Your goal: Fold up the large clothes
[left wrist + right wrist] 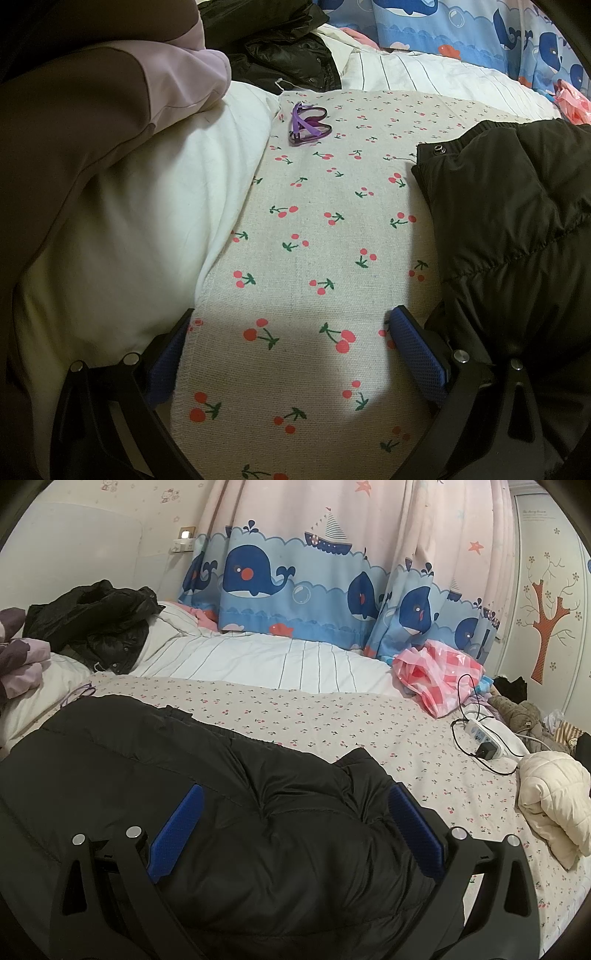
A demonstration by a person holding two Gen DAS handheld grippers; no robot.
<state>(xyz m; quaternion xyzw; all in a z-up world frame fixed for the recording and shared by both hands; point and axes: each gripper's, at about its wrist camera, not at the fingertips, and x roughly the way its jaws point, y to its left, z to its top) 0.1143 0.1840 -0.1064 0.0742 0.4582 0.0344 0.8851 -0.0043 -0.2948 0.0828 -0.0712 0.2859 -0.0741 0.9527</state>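
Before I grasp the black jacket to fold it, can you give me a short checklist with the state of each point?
1. Left claw open: ok.
2. Right claw open: ok.
3. Right claw over the black puffer jacket: ok.
4. Left claw over the jacket: not ok, it is over the cherry-print sheet.
5. Folding area free: not ok, purple glasses lie on the sheet.
6. Jacket spread flat: cannot tell, partly outside both views.

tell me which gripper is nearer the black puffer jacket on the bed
Right. The right gripper hangs open directly over the black puffer jacket; the left gripper is open over the cherry-print sheet beside it.
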